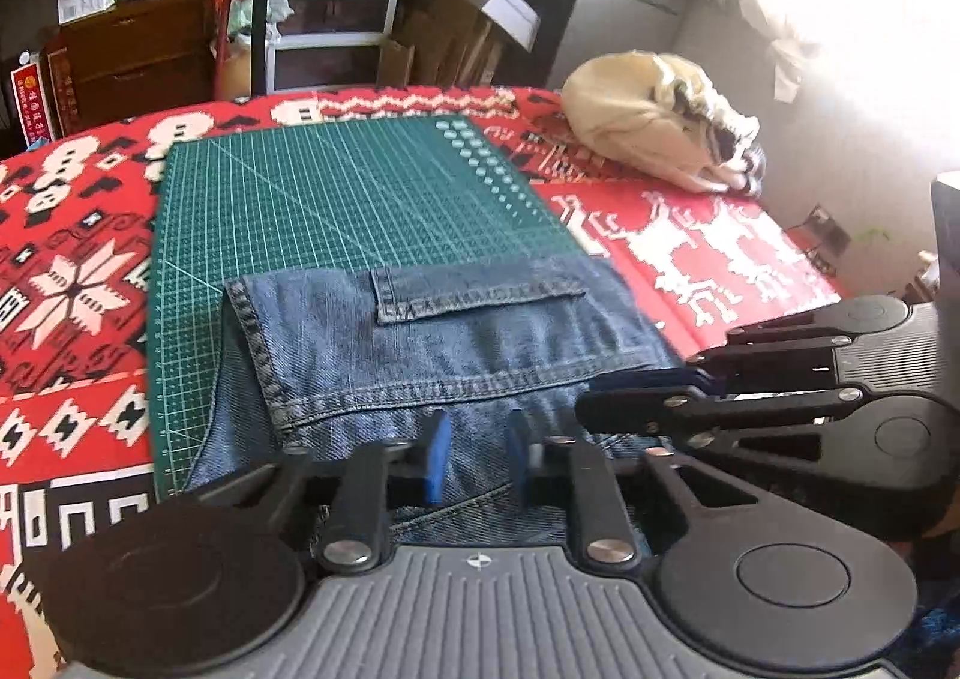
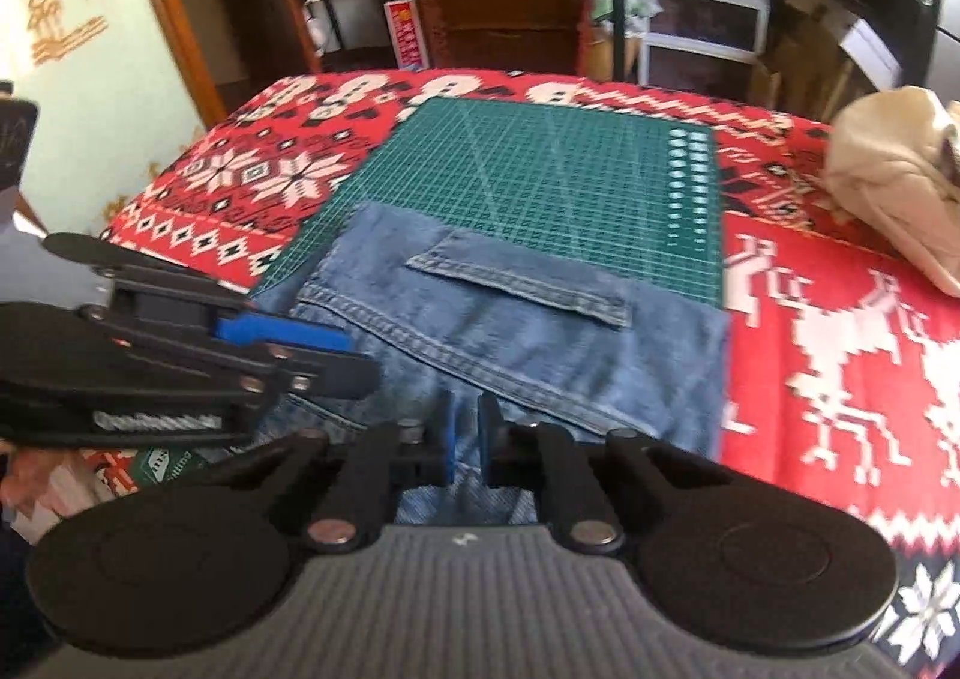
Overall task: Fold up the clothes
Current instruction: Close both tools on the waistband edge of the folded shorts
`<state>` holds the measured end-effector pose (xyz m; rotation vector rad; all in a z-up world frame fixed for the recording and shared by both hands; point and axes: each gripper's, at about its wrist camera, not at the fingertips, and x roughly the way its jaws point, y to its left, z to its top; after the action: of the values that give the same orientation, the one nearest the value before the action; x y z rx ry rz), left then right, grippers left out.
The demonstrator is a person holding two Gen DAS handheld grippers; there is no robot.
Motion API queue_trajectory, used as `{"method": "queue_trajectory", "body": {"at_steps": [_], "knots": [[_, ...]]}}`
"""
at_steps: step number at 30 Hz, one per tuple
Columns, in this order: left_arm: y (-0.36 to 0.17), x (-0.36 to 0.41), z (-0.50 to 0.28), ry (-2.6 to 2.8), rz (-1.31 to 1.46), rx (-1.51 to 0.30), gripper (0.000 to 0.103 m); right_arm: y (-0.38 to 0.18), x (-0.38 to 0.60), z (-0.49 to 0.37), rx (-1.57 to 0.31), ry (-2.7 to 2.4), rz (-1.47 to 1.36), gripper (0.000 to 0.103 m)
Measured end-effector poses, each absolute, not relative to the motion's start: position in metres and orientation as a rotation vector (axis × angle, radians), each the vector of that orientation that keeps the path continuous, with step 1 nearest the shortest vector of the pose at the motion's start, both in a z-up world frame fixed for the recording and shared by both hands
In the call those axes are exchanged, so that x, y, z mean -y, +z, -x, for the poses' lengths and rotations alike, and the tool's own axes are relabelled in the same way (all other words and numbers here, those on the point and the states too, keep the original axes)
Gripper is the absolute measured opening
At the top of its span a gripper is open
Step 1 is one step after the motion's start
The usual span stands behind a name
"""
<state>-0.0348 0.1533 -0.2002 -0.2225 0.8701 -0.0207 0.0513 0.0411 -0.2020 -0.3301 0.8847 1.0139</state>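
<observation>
We see one pair of folded blue jeans [image 1: 432,355] lying on the near part of one green cutting mat [image 1: 336,193], which covers a counter draped in a red patterned blanket [image 1: 78,235]. One cream bundle of clothes [image 1: 654,120] sits at the far right. Our two tongs hover over the denim's near edge: the left tongs [image 1: 477,460] spread, the right tongs [image 2: 465,439] narrowly parted, pinching nothing.

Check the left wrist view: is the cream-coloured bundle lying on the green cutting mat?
No, the cream bundle sits on the red patterned blanket, off past the green cutting mat's far right corner.
</observation>
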Motion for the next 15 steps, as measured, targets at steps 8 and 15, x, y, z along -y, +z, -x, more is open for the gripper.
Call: {"method": "queue_trajectory", "body": {"at_steps": [8,15], "knots": [[-0.211,-0.152,0.042,-0.016,0.199,-0.912,0.009,-0.212,-0.033,-0.040,-0.842,1.018,0.376,0.005],[-0.209,-0.157,0.057,-0.009,0.218,-0.925,0.008,-0.196,-0.015,-0.051,-0.866,0.992,0.310,0.009]]}}
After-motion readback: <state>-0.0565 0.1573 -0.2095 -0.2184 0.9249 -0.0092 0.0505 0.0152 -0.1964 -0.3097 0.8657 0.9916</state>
